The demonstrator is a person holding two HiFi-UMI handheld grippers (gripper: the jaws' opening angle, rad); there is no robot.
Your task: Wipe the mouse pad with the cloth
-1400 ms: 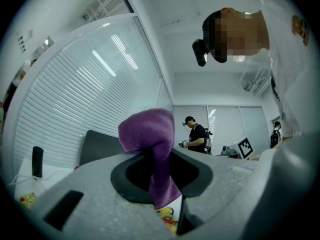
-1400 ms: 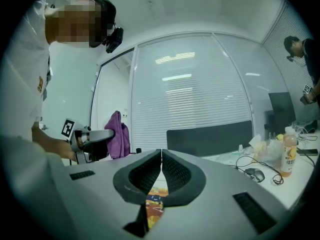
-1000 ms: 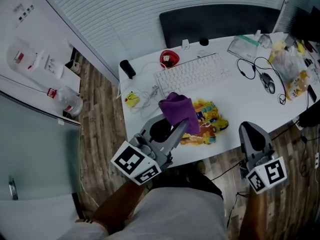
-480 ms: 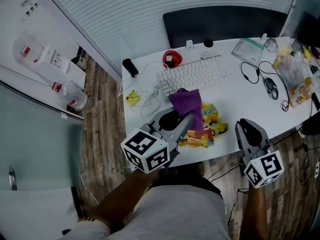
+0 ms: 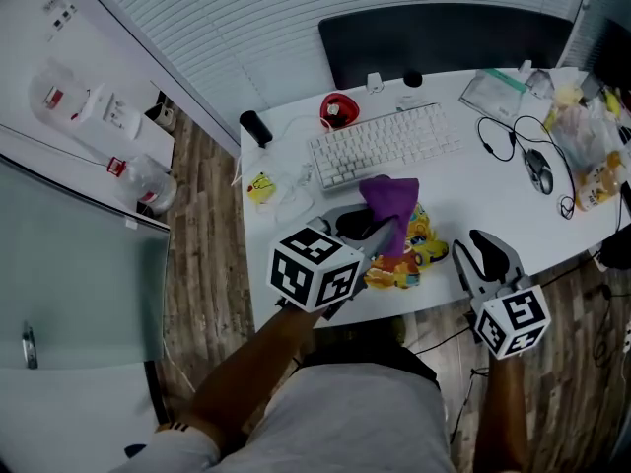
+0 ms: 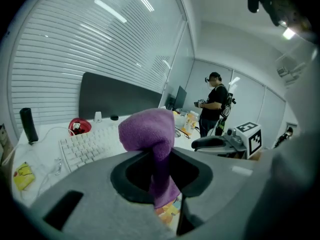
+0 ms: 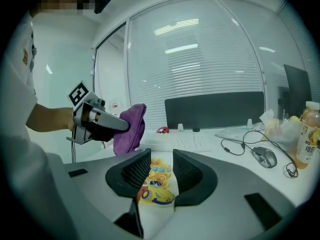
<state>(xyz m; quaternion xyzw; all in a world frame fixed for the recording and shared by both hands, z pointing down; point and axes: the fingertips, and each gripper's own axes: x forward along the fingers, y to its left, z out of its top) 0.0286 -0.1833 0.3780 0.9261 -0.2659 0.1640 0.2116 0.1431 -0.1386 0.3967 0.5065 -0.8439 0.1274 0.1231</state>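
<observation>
My left gripper [image 5: 380,233] is shut on a purple cloth [image 5: 390,201], which hangs over the near left part of the colourful yellow mouse pad [image 5: 422,248] on the white desk [image 5: 483,200]. In the left gripper view the cloth [image 6: 148,129] bulges above the jaws and hangs down between them. My right gripper [image 5: 475,247] hovers at the desk's front edge, right of the pad. Its jaws have just been opening and grip nothing. Through the gap in the right gripper view the mouse pad [image 7: 159,180] shows on the desk beyond, with the cloth [image 7: 131,129] to the left.
A white keyboard [image 5: 385,146] lies behind the pad, with a red object [image 5: 335,113] and a black cylinder [image 5: 253,128] further left. A mouse [image 5: 540,170], cables and bagged items [image 5: 590,136] fill the desk's right end. A person [image 6: 214,104] stands in the background.
Both grippers have come down toward the desk. The left one carried the cloth rightward over the mouse pad. The right gripper's jaws went from shut to open.
</observation>
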